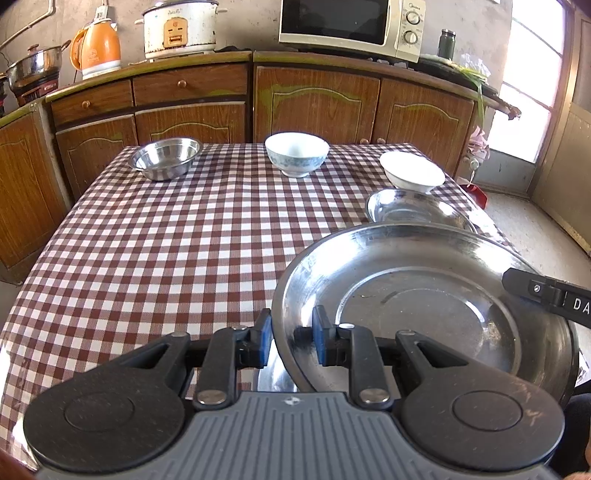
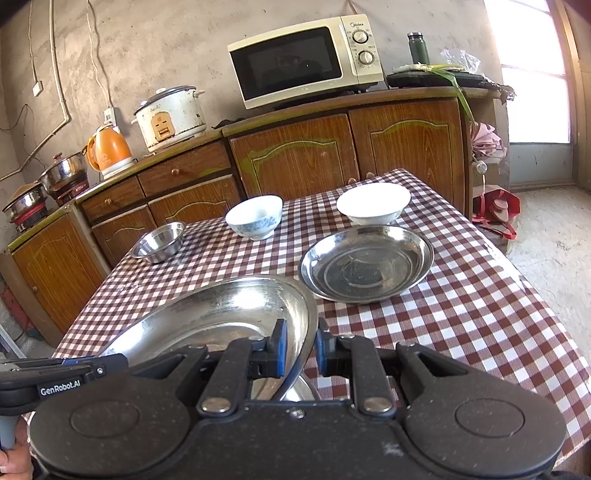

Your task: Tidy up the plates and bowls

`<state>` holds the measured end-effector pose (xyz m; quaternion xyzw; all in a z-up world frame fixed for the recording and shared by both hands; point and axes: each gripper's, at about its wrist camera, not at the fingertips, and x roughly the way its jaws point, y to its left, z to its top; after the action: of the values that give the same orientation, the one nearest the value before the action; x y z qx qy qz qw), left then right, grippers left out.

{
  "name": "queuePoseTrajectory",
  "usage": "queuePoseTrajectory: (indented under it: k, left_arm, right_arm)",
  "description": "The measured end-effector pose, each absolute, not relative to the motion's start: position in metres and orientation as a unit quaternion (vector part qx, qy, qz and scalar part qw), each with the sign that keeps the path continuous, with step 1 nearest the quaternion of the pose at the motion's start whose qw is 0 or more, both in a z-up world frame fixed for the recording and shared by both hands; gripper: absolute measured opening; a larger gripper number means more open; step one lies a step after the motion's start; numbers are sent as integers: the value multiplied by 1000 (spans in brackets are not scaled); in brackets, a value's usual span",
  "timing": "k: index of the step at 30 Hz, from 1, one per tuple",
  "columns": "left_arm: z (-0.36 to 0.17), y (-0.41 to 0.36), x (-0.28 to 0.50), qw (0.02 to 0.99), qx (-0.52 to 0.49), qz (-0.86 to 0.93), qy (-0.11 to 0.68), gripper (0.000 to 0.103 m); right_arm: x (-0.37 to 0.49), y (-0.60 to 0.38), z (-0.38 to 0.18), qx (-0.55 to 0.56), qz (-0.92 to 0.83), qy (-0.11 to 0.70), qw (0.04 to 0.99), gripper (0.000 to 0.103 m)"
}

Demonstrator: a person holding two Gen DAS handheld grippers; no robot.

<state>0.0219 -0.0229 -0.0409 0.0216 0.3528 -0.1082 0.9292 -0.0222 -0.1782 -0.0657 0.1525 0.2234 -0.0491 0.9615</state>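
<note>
Steel dominates the near part of the counter [image 1: 147, 236], which is spread with a brown-and-white checked cloth: a large round stainless-steel plate [image 1: 424, 306] is gripped from both sides, tilted and lifted at the near edge, with another steel rim showing just beneath it. The left tongs [image 1: 291, 332] pinch its left rim, one blue pad outside and one inside the dish, and the right tongs [image 2: 300, 349] pinch the opposite rim in the same way, with their blue pads nearly together on the thin metal. In the left wrist view the black finger of the right tool reaches in over the plate's right edge. Further along the right edge of the counter lies a second, smaller round stainless-steel plate [image 2: 365, 264], flat on the cloth and apart from the held one. Just behind it, near the far right corner, stands a shallow plain white bowl [image 2: 373, 203]. Midway along the far edge sits a white bowl with a blue pattern [image 2: 255, 216], and near the far left corner a small stainless-steel bowl [image 2: 159, 242]. All three bowls are upright and well apart from each other. Behind the counter stand brown wooden cabinets [image 1: 314, 99] bearing a cream microwave oven [image 2: 306, 61], a white rice cooker [image 1: 177, 27] and an orange kettle [image 1: 98, 50].
</note>
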Motion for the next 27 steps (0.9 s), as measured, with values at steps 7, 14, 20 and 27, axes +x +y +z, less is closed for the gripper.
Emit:
queuePoseTrajectory:
  k: [7, 14, 20, 27]
  left_arm:
    - [-47, -22, 23, 927, 29, -104, 359, 23]
    - [-52, -22, 22, 924, 32, -102, 366, 23]
    - [-61, -22, 22, 922, 38, -98, 373, 23]
    - [-71, -22, 23, 919, 44, -96, 380, 23]
  right_arm:
    - [-21, -176, -76, 153, -50, 237, 958, 21]
    - [-20, -174, -84, 154, -49, 246, 956, 21]
    - [-18, -172, -93, 154, -50, 258, 952, 21]
    - [-15, -169, -104, 155, -51, 273, 948, 21]
